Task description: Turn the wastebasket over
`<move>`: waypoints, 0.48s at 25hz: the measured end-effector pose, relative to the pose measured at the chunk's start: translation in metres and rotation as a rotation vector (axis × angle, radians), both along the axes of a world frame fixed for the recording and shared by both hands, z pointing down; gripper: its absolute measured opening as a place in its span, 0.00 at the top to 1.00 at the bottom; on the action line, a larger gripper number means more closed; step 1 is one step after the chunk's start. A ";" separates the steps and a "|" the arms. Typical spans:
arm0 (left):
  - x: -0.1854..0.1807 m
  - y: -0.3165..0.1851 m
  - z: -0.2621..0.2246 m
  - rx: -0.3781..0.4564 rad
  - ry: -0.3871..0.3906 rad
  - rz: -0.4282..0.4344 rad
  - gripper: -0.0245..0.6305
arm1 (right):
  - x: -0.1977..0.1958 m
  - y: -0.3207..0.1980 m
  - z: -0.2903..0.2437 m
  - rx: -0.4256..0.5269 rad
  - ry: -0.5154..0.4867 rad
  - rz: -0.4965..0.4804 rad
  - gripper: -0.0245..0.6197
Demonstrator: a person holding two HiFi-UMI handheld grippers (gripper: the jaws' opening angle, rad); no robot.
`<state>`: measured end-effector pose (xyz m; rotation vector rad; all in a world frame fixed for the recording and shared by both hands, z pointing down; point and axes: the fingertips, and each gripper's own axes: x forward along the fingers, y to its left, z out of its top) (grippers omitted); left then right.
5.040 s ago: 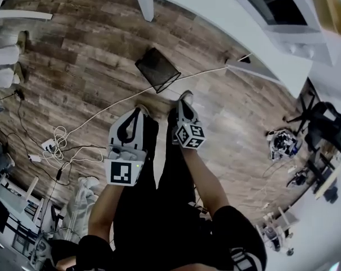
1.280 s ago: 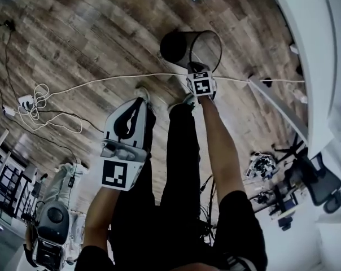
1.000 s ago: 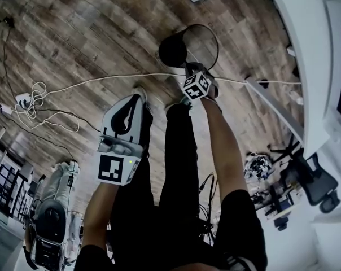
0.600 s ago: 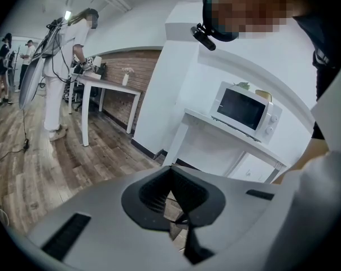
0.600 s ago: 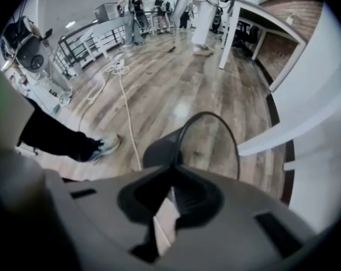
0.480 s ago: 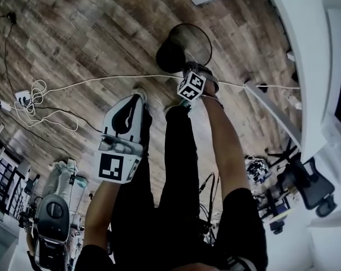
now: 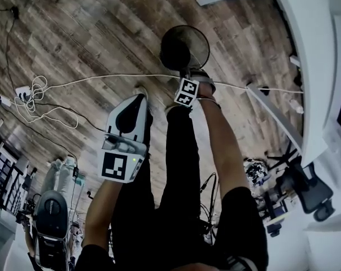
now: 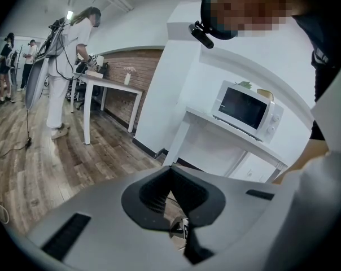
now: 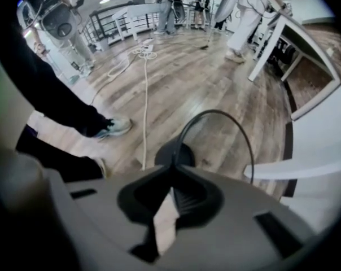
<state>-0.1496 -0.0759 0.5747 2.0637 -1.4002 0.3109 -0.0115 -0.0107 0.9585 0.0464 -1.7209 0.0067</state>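
Note:
The wastebasket (image 7: pixel 184 45) is black wire mesh and stands on the wooden floor ahead of the person's feet, its round mouth facing up toward the head camera. My right gripper (image 7: pixel 186 72) points down and is shut on the near edge of its rim. In the right gripper view the thin black rim (image 9: pixel 215 112) arcs away from the jaws of my right gripper (image 9: pixel 171 171), with the dark base (image 9: pixel 173 151) below. My left gripper (image 7: pixel 140 98) hangs over the left leg, away from the basket. Its jaws meet with nothing between them in the left gripper view (image 8: pixel 170 171).
A white cable (image 7: pixel 103 81) crosses the floor just behind the feet, leading to a power strip with coiled cord (image 7: pixel 25 95). A white desk (image 7: pixel 294 33) and its slanted leg (image 7: pixel 272 114) stand right of the basket. An office chair (image 7: pixel 309 185) is at the right.
The right gripper has rolled and sunk a little with the rim in it. The basket has swung from tilted sideways to mouth-up. The left gripper has stayed put.

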 end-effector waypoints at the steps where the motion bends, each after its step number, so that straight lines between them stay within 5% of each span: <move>1: 0.000 0.002 0.001 -0.003 0.000 0.003 0.91 | -0.003 0.006 0.002 -0.005 -0.003 -0.011 0.89; 12: -0.004 0.021 0.012 -0.016 -0.005 -0.011 0.91 | -0.007 0.063 0.022 -0.074 0.002 -0.039 0.89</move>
